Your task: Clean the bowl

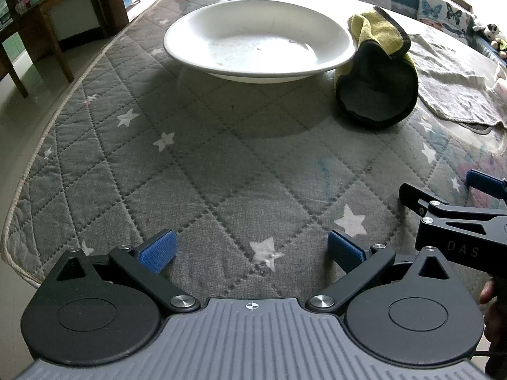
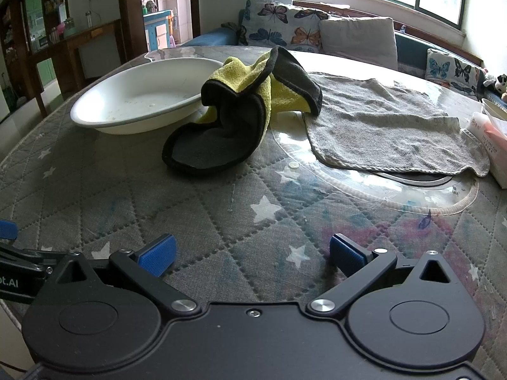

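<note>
From where I sit, nothing of the cleaning looks begun. The white bowl (image 1: pixel 259 39) stands upright on the quilted table (image 1: pixel 221 164), well ahead of my left tool (image 1: pixel 252 250), and its inside shows pale smears and a few specks of residue, plainest in the right wrist view on the near floor of the bowl (image 2: pixel 139 95). The yellow and grey cloth (image 2: pixel 240 107) lies crumpled just beside the bowl on its right side; one fold leans at the rim and may touch it, though I cannot be certain. A larger grey towel (image 2: pixel 389 126) is spread flat farther right, over a clear plastic mat (image 2: pixel 412 190), and a tissue pack (image 2: pixel 488 139) sits at the far right edge. Both of my tools are spread wide and hold nothing: the left one hangs low over the star-patterned quilt facing the bowl, and the right tool (image 2: pixel 253 253) is beside it, pointed more toward the cloth. Its black arm also shows at the right edge of the left view. So I judge the whole job is left: the cloth has to be picked up, most likely with the right tool since it is nearer, the bowl probably steadied at its rim with the left, and the inside wiped until the marks are gone.
</note>
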A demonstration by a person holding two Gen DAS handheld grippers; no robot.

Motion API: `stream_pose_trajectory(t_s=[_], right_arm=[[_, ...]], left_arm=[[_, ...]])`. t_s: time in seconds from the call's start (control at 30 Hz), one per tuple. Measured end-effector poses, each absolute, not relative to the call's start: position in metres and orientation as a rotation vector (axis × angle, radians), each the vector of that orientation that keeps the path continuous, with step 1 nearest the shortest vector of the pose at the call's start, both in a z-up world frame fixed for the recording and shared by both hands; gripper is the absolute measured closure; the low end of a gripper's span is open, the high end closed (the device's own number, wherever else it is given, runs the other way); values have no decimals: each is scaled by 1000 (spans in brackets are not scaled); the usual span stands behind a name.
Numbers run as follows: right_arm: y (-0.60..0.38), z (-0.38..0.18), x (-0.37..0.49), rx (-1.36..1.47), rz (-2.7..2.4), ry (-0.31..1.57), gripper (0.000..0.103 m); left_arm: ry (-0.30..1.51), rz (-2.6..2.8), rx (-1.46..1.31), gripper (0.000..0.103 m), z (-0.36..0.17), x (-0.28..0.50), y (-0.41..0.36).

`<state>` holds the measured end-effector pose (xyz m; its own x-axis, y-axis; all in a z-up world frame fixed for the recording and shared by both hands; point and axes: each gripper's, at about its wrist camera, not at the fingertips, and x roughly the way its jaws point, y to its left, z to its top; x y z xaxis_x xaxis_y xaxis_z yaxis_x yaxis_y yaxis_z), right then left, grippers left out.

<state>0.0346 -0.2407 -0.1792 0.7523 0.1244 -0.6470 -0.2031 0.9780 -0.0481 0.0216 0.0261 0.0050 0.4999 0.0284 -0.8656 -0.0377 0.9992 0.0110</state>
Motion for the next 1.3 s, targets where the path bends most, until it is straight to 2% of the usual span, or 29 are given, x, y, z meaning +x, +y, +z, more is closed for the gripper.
stream_pose_trajectory(t_s=[1.3], right_arm=[[-238, -180, 33, -118, 178, 692, 0]], left_arm=[[1054, 38, -11, 0, 5, 24, 28]])
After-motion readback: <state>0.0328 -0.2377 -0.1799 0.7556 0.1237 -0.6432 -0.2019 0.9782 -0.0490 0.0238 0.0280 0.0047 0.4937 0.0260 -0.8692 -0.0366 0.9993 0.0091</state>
